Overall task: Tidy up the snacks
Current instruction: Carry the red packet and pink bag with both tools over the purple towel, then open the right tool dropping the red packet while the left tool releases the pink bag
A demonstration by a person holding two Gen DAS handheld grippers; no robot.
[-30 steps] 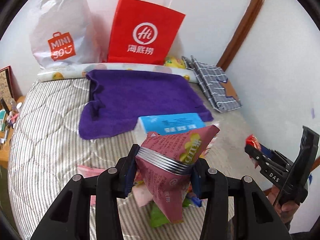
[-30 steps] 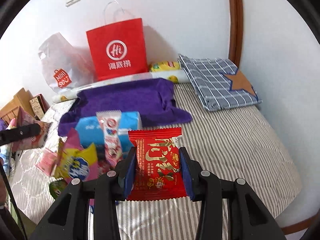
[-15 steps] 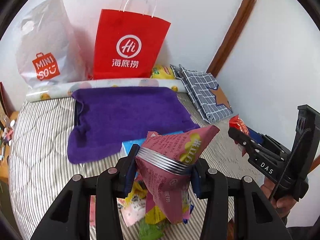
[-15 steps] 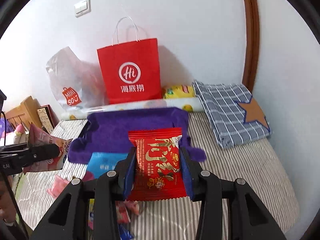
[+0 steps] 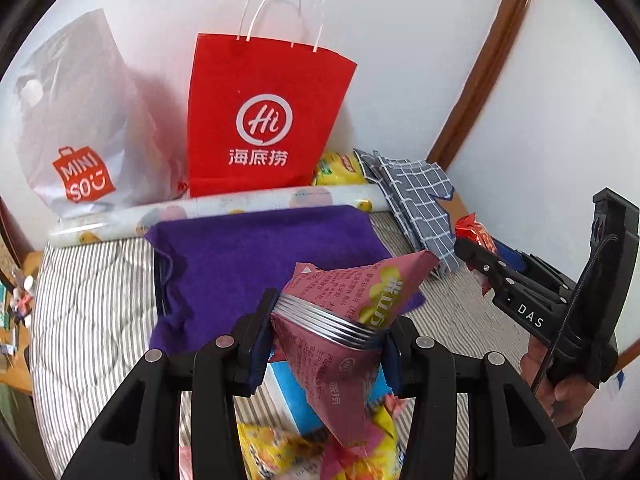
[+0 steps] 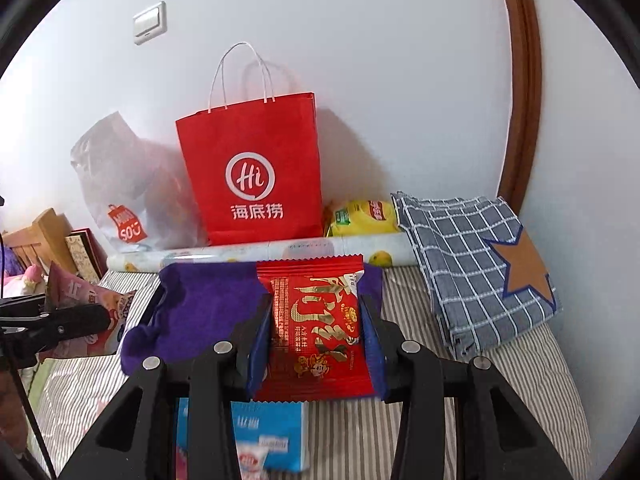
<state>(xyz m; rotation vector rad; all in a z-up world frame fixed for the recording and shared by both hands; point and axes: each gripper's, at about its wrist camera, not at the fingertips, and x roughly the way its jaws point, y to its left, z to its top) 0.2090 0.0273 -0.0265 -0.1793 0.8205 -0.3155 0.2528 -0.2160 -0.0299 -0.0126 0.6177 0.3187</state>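
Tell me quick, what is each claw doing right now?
Left claw: closed on the pink snack packet.
Right claw: closed on the red snack packet.

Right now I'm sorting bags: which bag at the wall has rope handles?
The red paper bag with the white "Hi" logo; the translucent plastic Miniso bag to its left has only a cut-out grip hole.

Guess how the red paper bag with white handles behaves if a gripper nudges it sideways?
The red paper bag stands tall and narrow-based against the wall, so probably tippy. Crisp flat faces suggest stiff paper. Contents aren't visible; likely light, so it may slide on the striped bedding.
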